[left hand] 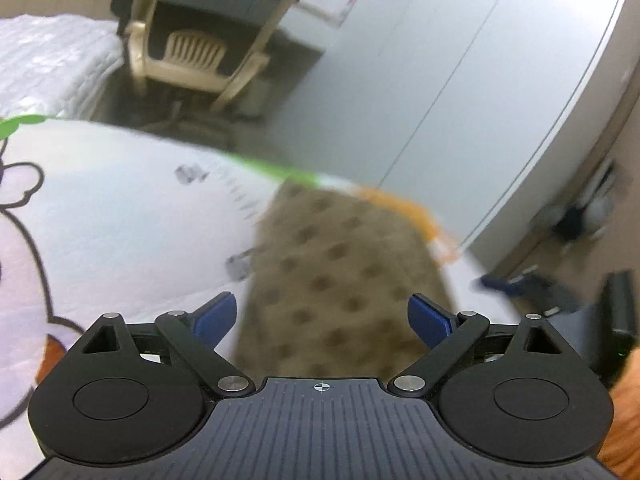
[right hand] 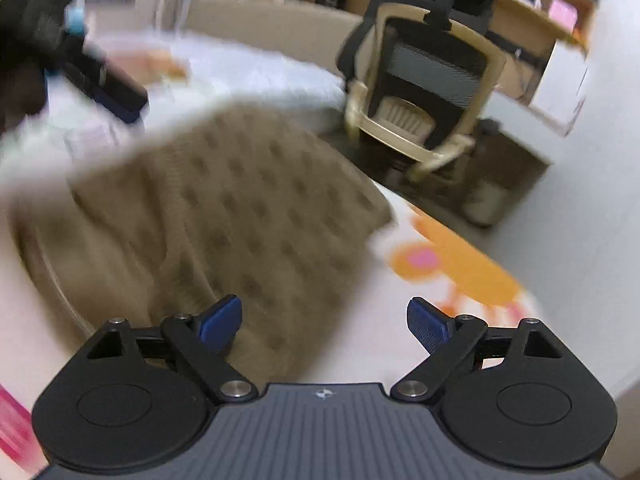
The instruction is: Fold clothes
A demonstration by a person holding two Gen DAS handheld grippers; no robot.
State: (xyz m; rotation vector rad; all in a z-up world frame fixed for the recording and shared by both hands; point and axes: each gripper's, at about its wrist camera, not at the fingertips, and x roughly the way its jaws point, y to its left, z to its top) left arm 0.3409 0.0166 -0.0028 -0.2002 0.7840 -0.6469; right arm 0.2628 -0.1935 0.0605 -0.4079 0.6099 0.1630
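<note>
A brown garment with a dotted knit pattern [left hand: 336, 280] lies flat on a white printed sheet [left hand: 120, 220]. My left gripper [left hand: 322, 318] hovers just above its near end, open, nothing between the blue fingers. In the right wrist view the same brown garment [right hand: 224, 216] spreads across the middle, with folds along its left side. My right gripper [right hand: 324, 320] is open above its near right edge, left finger over the cloth, right finger over the sheet. Both views are motion-blurred.
An office chair [right hand: 424, 92] stands on the dark floor beyond the bed edge. A white wardrobe [left hand: 460, 80] fills the right of the left view. The other gripper [right hand: 100, 80] shows at upper left in the right view. An orange print [right hand: 460, 264] marks the sheet.
</note>
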